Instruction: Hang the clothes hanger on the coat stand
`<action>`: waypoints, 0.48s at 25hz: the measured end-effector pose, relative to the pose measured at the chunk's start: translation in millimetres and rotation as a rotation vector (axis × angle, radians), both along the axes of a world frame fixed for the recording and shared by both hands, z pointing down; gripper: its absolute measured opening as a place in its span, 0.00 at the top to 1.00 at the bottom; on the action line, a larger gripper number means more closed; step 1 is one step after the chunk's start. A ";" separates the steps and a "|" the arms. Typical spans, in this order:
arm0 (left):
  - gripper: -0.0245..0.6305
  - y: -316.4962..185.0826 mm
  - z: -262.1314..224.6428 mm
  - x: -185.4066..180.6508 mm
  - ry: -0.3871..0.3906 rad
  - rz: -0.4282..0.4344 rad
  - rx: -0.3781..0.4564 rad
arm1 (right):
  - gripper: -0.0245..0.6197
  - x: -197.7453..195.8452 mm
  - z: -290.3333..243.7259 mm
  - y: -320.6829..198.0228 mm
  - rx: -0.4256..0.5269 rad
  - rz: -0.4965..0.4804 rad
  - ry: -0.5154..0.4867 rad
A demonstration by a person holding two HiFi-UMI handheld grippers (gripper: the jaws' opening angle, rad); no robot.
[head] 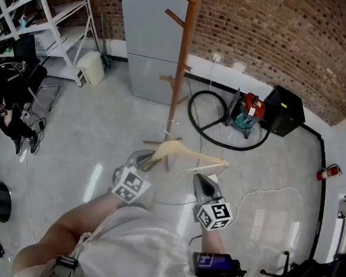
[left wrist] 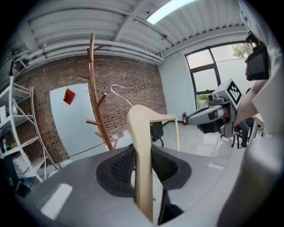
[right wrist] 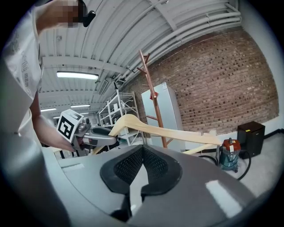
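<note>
Left gripper (left wrist: 143, 154) clamps the wooden hanger (left wrist: 141, 120); right gripper (right wrist: 142, 151) is closed, empty.

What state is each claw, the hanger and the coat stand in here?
Left claw: shut on the pale wooden clothes hanger.
Right claw: shut, empty.
Hanger: held up, not yet hung.
Brown wooden coat stand: upright, visible pegs bare.

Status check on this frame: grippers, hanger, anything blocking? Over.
Left gripper shut on hanger. Right gripper shut, empty. Hanger short of coat stand, not hung yet. Nothing seen between them.
</note>
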State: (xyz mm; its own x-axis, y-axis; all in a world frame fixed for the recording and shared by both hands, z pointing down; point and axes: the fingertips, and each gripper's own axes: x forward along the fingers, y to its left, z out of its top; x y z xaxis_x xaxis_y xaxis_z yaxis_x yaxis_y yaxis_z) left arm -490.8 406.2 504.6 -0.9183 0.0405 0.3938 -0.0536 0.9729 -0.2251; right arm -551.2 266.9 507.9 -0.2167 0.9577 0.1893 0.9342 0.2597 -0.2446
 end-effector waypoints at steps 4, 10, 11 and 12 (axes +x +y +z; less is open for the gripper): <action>0.79 30.3 0.9 -21.9 0.003 0.033 -0.010 | 0.94 -14.8 -4.8 32.2 0.009 0.008 -0.014; 0.79 72.8 -28.3 -59.2 -0.027 0.094 -0.049 | 0.94 -35.4 -8.8 73.7 0.021 0.046 -0.036; 0.79 80.5 -33.5 -66.2 -0.028 0.105 -0.056 | 0.94 -38.3 -9.6 79.3 0.024 0.053 -0.037; 0.79 87.9 -38.5 -73.4 -0.030 0.118 -0.059 | 0.94 -41.1 -10.8 84.7 0.026 0.062 -0.038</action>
State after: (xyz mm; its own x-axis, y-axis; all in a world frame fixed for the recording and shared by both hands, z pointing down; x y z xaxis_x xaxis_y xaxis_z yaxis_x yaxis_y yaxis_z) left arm -564.2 494.1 466.1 -0.9292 -0.0458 0.3666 -0.1591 0.9452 -0.2850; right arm -592.3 351.6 497.1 -0.2826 0.9372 0.2045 0.9248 0.3228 -0.2015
